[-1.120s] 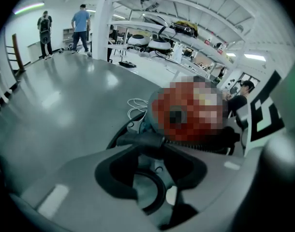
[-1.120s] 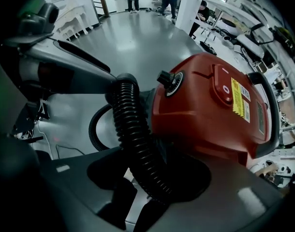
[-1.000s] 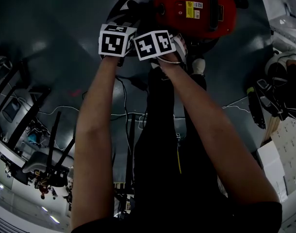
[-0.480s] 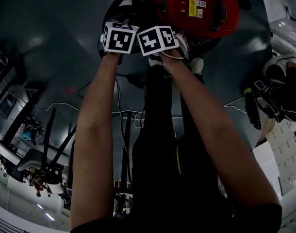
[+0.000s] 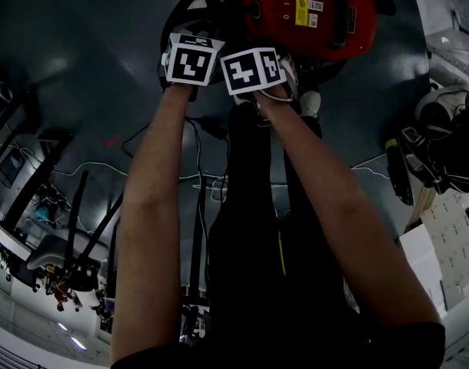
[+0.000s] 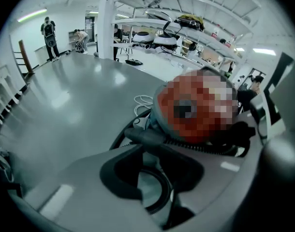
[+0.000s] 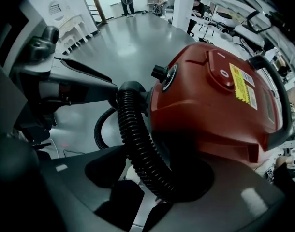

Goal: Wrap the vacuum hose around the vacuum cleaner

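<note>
The red vacuum cleaner (image 5: pixel 311 14) sits on the dark grey floor (image 5: pixel 88 68), straight ahead of the person's outstretched forearms in the head view. Both tools reach down just beside its near left corner, their marker cubes (image 5: pixel 190 58) almost touching. The black ribbed vacuum hose (image 7: pixel 138 144) leaves the port at the front of the cleaner, drops along its red side and runs down between the jaws of the right tool (image 7: pixel 152 178), which points straight at the floor. Those jaws stand wide and have just been opening; the hose seems to lie loose in the gap rather than pinched, though the shadow there makes that hard to judge. A further loop of hose curls over the floor behind it. The left tool (image 6: pixel 154 178) is tilted steeply down towards the cleaner. Its jaws are a little apart and have just been opening, and only floor and a dark curve of hose show through the gap.
</note>
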{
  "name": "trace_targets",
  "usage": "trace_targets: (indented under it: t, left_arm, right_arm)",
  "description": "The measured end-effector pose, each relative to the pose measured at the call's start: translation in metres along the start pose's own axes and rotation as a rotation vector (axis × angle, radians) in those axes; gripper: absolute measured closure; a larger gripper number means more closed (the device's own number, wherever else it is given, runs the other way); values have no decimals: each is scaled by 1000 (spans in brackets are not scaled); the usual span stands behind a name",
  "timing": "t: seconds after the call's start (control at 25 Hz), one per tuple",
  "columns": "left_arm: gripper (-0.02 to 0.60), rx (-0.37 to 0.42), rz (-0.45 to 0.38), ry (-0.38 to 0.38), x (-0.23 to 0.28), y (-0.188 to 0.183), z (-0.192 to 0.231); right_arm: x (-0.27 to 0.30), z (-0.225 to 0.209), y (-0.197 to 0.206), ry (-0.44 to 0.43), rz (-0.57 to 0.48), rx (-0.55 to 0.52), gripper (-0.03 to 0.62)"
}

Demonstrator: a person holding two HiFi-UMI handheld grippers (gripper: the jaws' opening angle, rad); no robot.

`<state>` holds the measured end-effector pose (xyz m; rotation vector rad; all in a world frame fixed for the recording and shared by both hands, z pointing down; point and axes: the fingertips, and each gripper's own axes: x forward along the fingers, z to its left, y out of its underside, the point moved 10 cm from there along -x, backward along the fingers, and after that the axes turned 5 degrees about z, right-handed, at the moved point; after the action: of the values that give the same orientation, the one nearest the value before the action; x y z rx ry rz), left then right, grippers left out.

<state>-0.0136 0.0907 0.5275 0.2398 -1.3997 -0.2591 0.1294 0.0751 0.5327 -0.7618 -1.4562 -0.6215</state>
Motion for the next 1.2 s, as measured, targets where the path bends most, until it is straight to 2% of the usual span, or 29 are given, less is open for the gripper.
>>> trace_targets:
  t: [0.16, 0.32, 0.52, 0.8, 1.04, 1.2]
  left_arm:
    - [482, -40, -15, 10, -8, 2, 0]
    - [479, -22, -13, 12, -11, 0, -6]
    - [479, -11, -4, -14, -9, 0, -15]
    - [479, -31, 17, -19, -2, 10, -28]
    - [485, -52, 7, -23, -7, 19, -38]
    - [506, -60, -41, -18, -20, 20, -47]
  right_arm:
    - [-13, -2, 6, -21, -62, 48, 315]
    - [-22, -13, 8, -49, -122, 102, 332]
    - [-26, -25, 12, -64, -159, 115, 371]
    - [-25, -33, 27, -96, -192, 104, 376]
    - [-30, -45, 41, -80, -228, 115, 473]
    - [-43, -49, 48, -83, -282, 114, 528]
